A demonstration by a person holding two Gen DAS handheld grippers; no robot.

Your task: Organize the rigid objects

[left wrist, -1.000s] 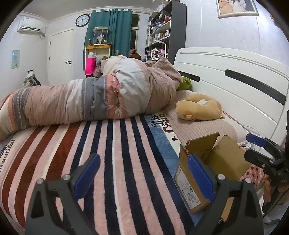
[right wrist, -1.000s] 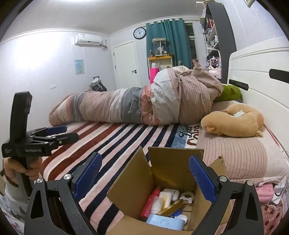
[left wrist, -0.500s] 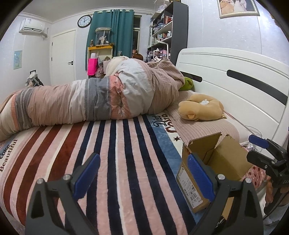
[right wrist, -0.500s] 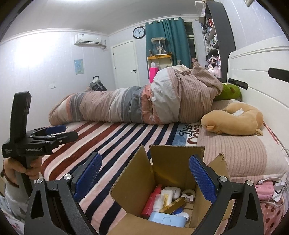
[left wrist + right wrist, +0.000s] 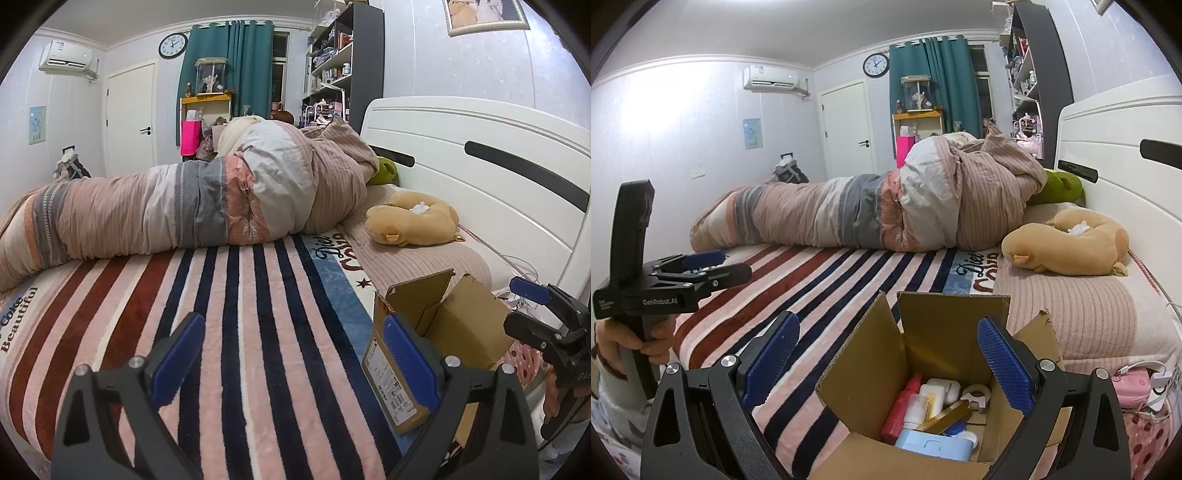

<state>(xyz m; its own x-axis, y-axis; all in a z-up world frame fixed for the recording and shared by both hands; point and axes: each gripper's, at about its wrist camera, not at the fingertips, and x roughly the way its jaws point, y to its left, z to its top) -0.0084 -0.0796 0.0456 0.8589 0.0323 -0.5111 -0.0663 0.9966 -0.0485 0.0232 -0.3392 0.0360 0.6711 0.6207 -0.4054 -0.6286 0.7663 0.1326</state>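
An open cardboard box (image 5: 942, 332) stands on the striped blanket near the bed's front edge. It holds several small items: a red bottle (image 5: 901, 406), a white case (image 5: 943, 389), a light blue case (image 5: 934, 445), a gold stick (image 5: 943, 417) and a tape roll (image 5: 977, 393). My right gripper (image 5: 886, 363) is open and empty, hovering over the box. My left gripper (image 5: 291, 360) is open and empty above the blanket, left of the box (image 5: 436, 343). Each gripper shows in the other's view: the right one (image 5: 546, 321), the left one (image 5: 698, 267).
A rolled quilt (image 5: 192, 199) lies across the far side of the bed. A tan plush toy (image 5: 413, 223) and a green one (image 5: 386, 171) sit on the pillows by the white headboard (image 5: 480, 173). Pink items and cables (image 5: 1134, 384) lie right of the box.
Both views have shifted slightly: the box sits a little lower and closer under my right gripper. Both grippers stay open and empty.
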